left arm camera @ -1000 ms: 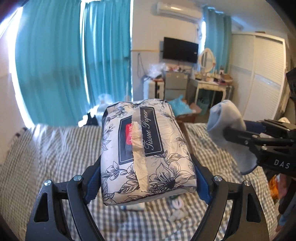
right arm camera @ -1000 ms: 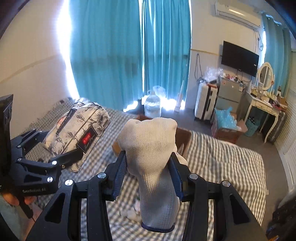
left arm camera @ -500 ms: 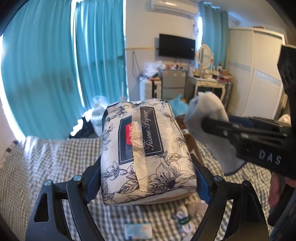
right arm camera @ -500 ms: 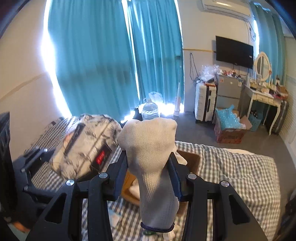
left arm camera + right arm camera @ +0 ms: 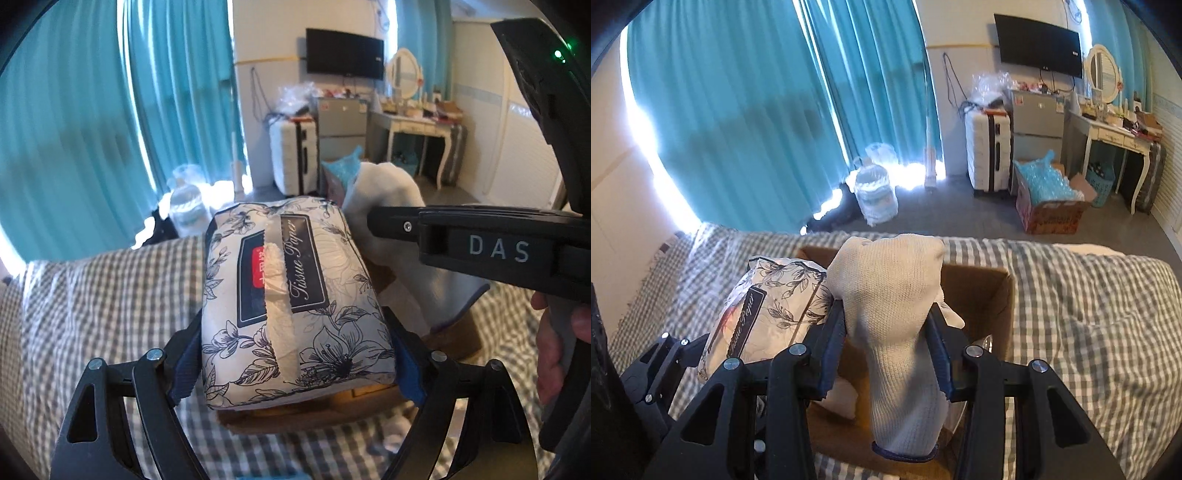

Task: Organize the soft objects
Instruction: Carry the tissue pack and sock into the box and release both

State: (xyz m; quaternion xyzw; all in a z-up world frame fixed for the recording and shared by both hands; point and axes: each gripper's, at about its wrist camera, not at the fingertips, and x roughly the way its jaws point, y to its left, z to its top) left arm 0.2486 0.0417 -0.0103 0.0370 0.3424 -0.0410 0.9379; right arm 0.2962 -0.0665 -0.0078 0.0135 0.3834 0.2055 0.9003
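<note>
Most of the cardboard box (image 5: 982, 291) interior behind the sock (image 5: 894, 317) and tissue pack (image 5: 768, 314).

Teal curtains (image 5: 738, 110), a white suitcase (image 5: 988, 153) (upright), a wall television (image 5: 1038, 44).

Bright daylight behind long teal curtains (image 5: 746, 110), grey-and-white checked bed cover (image 5: 1089, 314), grey floor (image 5: 942, 210), black wall-mounted television (image 5: 1039, 44), white ribbed suitcase (image 5: 988, 151), white carved dressing table (image 5: 1115, 136)
</note>
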